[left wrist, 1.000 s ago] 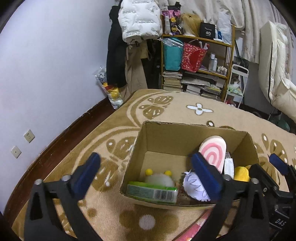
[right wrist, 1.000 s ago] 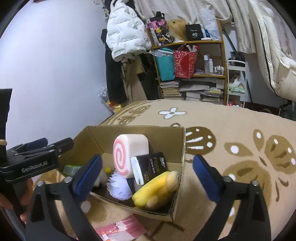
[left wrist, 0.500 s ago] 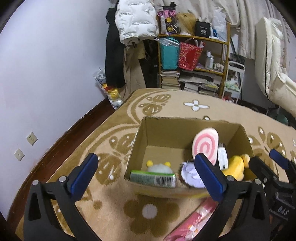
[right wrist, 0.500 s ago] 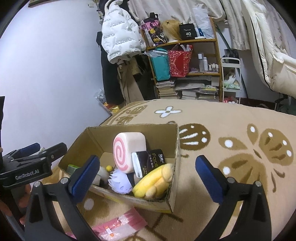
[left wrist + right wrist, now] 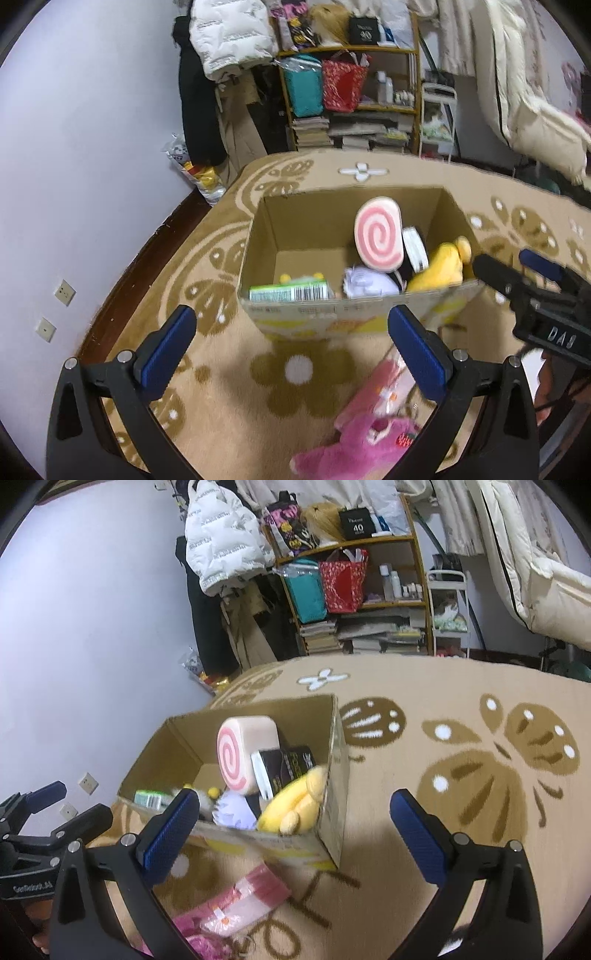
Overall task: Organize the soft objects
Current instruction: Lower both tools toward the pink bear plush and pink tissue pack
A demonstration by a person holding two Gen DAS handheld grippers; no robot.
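Carpet (image 5: 229, 373) took up most of both frames: tan pile with brown butterflies and white-centred flowers, running up to a dark wood skirting strip at the left of the left wrist view, with a plain pale wall (image 5: 92, 147) above it carrying two sockets at the lower left.

Room was pretty cluttered. Top centre had a wooden shelf unit (image 5: 354, 598) stuffed with stacked books, a teal bag (image 5: 306, 594) and a red bag (image 5: 343, 583). A white puffer jacket (image 5: 221, 550) hung at the upper left of it over some dark coats. Cream bedding (image 5: 535, 565) filled the upper right corner.

The cardboard box (image 5: 369, 314) sat on the carpet mid-frame, open at the top. Inside were a pink swirl cushion (image 5: 378, 236) standing up toward the right, a yellow plush (image 5: 439, 269) against the right wall, a pale purple fluffy thing (image 5: 369, 284) below the cushion, and a green packet (image 5: 290, 291) along the near wall. The right wrist view also showed a black box (image 5: 284, 770) wedged between cushion and yellow plush.

Outside the box, near the bottom of the frame, a pink plush (image 5: 354, 446) lay on the carpet with a pink plastic packet (image 5: 251, 901) just beside it.

Left gripper (image 5: 291, 354) was spread wide with nothing between its blue pads, hovering just in front of the box. Right gripper (image 5: 295, 834) was the same, wide apart and holding nothing.
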